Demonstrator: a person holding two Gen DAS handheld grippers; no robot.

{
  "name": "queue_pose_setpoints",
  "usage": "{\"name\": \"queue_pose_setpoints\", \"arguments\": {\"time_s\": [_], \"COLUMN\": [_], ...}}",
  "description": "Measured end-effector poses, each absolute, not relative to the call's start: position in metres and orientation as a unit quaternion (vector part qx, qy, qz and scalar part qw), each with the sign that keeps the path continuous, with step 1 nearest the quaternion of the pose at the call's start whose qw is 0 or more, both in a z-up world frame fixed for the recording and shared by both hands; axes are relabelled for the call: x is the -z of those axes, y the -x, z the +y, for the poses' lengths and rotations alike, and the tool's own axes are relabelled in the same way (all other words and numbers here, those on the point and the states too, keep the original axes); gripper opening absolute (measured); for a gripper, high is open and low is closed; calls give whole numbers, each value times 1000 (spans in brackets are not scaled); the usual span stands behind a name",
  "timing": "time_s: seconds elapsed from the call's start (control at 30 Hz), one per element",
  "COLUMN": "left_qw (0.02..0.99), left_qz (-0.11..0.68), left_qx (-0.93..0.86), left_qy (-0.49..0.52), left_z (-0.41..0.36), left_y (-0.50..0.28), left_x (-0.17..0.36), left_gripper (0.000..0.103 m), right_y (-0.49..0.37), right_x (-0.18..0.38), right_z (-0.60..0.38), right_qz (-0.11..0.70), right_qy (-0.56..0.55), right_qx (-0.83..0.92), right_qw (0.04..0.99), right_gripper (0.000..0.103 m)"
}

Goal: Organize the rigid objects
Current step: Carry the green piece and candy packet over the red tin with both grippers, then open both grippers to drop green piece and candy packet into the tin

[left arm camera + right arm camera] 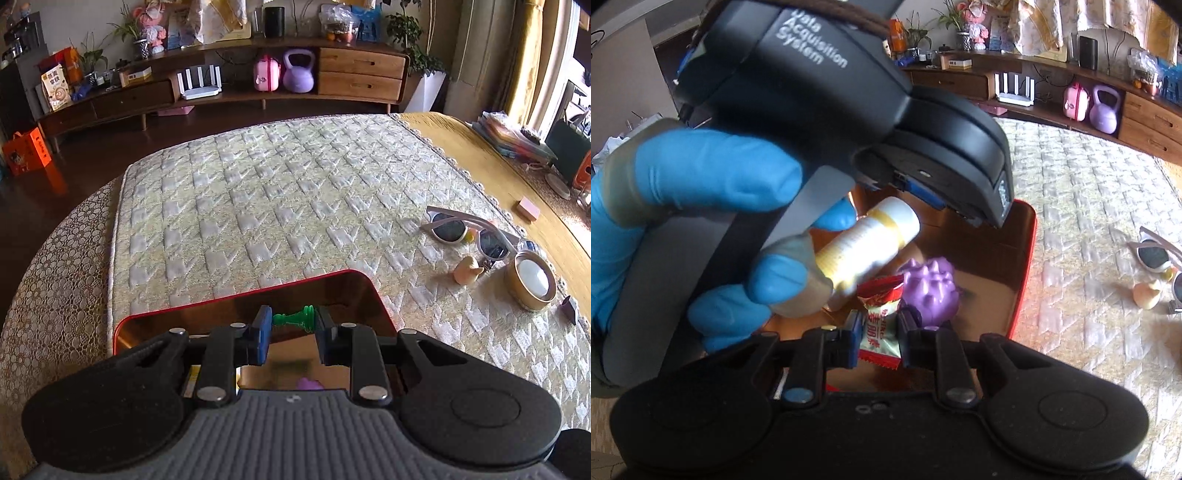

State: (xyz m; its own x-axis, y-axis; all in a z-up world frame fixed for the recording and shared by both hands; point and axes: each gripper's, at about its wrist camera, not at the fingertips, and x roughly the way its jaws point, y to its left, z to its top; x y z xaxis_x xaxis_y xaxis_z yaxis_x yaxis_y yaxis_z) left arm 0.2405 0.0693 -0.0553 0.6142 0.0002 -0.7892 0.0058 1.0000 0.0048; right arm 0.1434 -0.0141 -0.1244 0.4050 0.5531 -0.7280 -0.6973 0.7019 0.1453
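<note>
1. holding a small green chess piece [295, 319] sideways, the left gripper [291, 332] has its blue pads nearly closed on the piece's two ends, above the far part of a red-rimmed tray [236, 300].
2. pinching a red and white candy packet [880, 328], the right gripper [879, 334] is closed to a narrow gap over the same tray [1027, 258].
3. already lying in the tray: a white and yellow bottle [871, 243] and a purple spiky ball [932, 291].
4. waiting on the quilted mat to the right: sunglasses [469, 232], a small duck figure [468, 270] and a round tin [532, 280].
5. the step looks like placing; next, each gripper likely needs lowering to the tray floor, then opening.
</note>
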Motion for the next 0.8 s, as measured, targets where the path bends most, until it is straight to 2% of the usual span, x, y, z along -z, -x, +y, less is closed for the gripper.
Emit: {"name": "queue_pose_setpoints", "arguments": {"time_s": [0.43,0.8], "left_qw": [860,861], "left_qz": [509,507], "left_qx": [31,32], "left_qy": [-8,6], "left_z": [66,69], "left_y": [-274,-278], "left_x": [92,92], "left_gripper": [24,24], "right_y": [-133,-125], "right_x": [133,127], "right_z": [-11,-14], "right_qz": [397,386], "right_qy": [108,106], "right_qx": [-388,-382], "right_qw": [825,833], "right_gripper": [22,29]}}
